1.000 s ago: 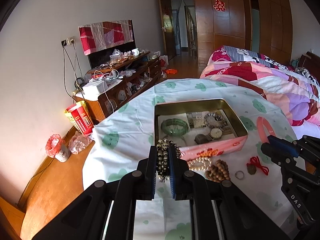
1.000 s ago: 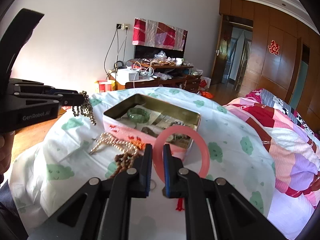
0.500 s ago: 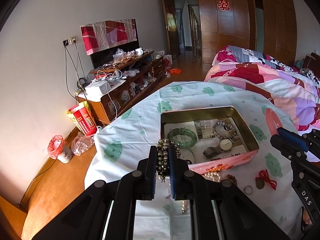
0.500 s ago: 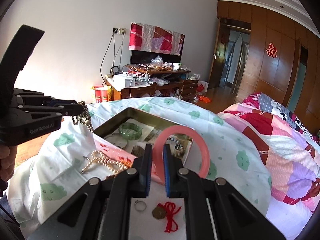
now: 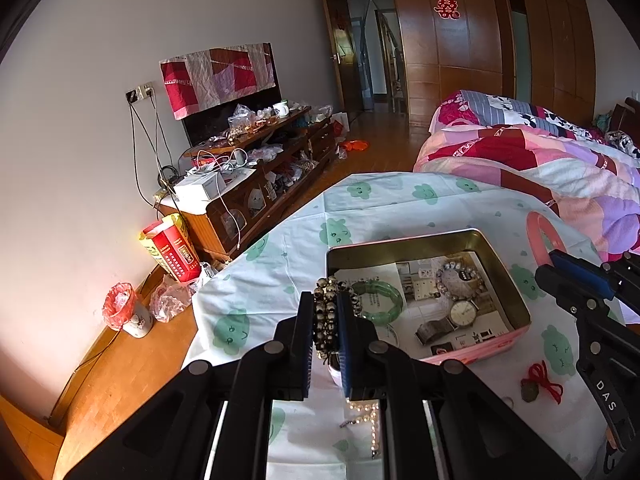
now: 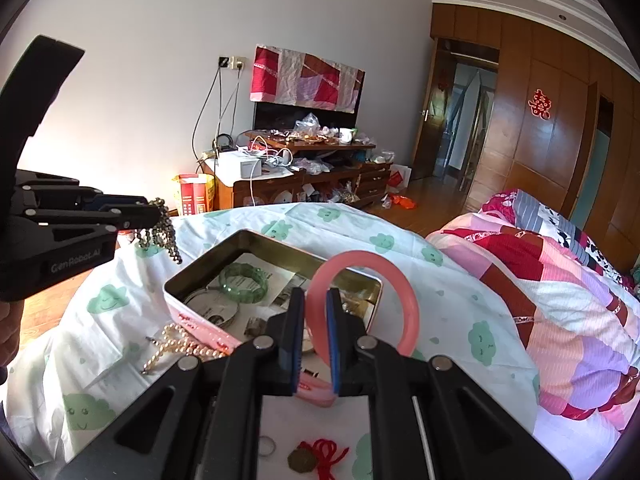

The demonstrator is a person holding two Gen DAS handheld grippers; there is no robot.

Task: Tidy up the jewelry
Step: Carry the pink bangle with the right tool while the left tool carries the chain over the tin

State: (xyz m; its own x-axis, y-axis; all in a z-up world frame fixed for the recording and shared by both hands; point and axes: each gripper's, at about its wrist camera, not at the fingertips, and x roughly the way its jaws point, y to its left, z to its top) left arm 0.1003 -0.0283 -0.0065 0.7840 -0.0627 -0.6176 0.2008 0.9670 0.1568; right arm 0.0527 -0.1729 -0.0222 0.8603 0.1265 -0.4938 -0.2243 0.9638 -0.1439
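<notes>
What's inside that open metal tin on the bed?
The tin holds a green bangle, a beaded bracelet and a wristwatch, all lying on printed paper. The tin's near wall hides whatever lies against it.

We hold the left tool (image 5: 325,322) angled downward, its two blue-padded fingers (image 5: 306,332) nearly together and clamped on a dark beaded bracelet (image 5: 329,316). Our right tool (image 6: 311,334) also tilts down, its pads pressed onto the rim of a pink bangle (image 6: 404,304) that stands up between them. At the left edge of the right wrist view, part of our hand (image 6: 9,330) shows behind the left tool.
</notes>
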